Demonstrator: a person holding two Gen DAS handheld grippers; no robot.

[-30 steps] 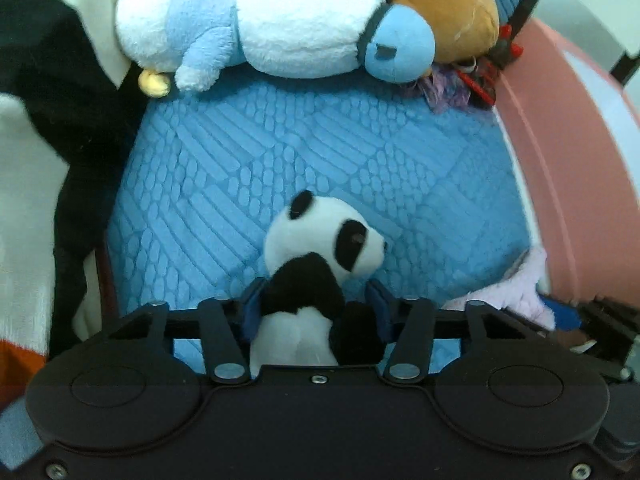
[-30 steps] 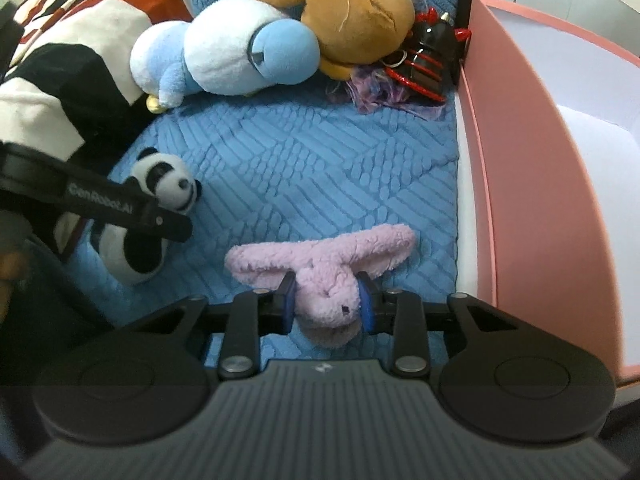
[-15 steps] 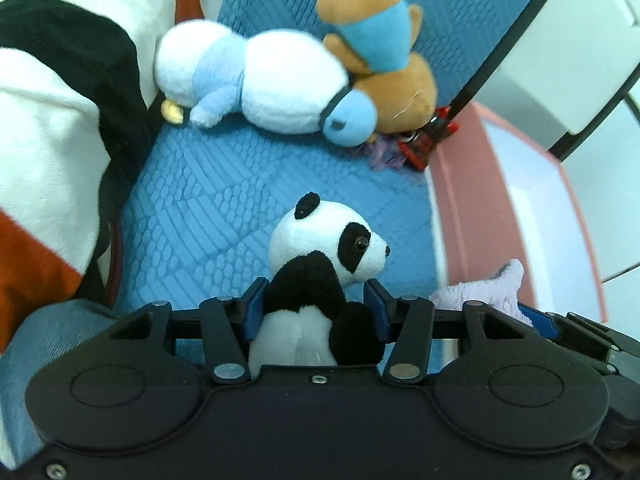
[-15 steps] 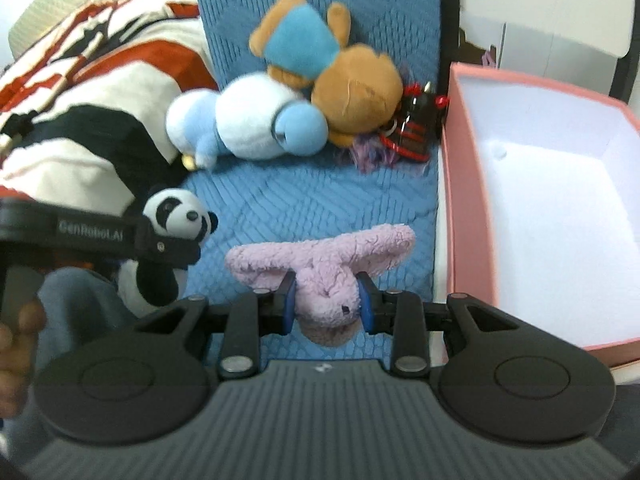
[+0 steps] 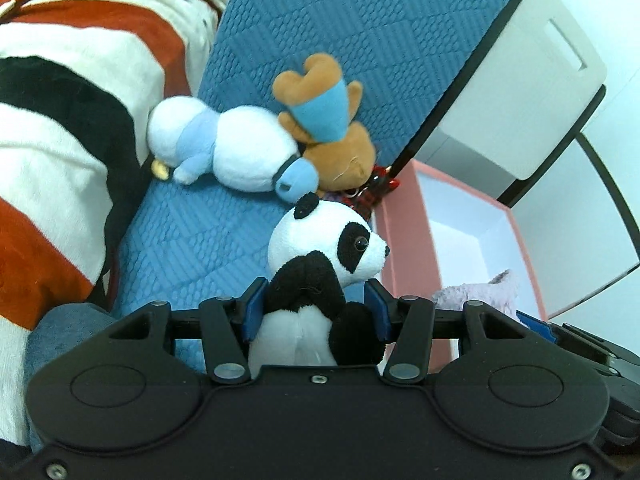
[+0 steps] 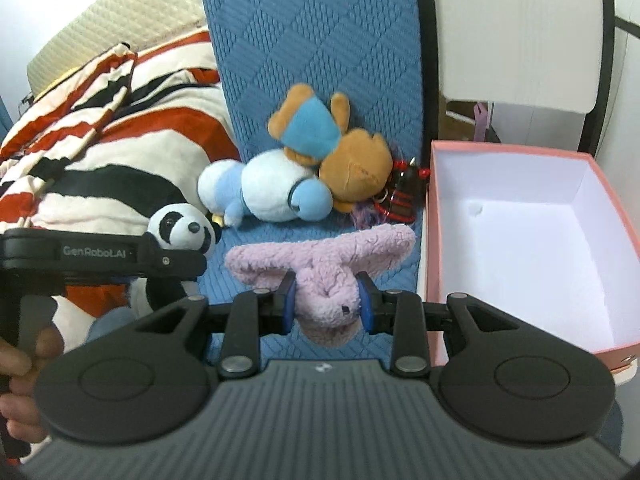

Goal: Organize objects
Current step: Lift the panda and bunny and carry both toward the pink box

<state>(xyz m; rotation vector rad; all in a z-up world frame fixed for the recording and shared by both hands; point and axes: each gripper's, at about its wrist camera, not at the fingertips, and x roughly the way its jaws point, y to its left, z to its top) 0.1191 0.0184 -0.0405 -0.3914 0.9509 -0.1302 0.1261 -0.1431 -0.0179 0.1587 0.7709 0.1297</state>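
Observation:
My left gripper point(image 5: 314, 306) is shut on a black-and-white panda plush point(image 5: 324, 248) and holds it above the blue seat; the panda also shows in the right wrist view point(image 6: 180, 230). My right gripper point(image 6: 326, 302) is shut on a pink plush point(image 6: 320, 256), held above the seat just left of the pink box point(image 6: 432, 240). The pink plush shows at the right of the left wrist view point(image 5: 480, 292). The box has a white, empty inside point(image 6: 520, 248) and stands to the right of the seat point(image 5: 404, 248).
A white-and-light-blue plush point(image 6: 264, 192), a brown bear in a blue shirt point(image 6: 332, 148) and a small red-and-black toy point(image 6: 404, 196) lie against the blue quilted backrest point(image 6: 320, 40). A red, white and black striped blanket point(image 6: 100, 152) lies at the left. A white cabinet point(image 6: 520, 32) stands behind the box.
Both grippers have risen away from the seat with their plush toys. The view now takes in the backrest and the open box.

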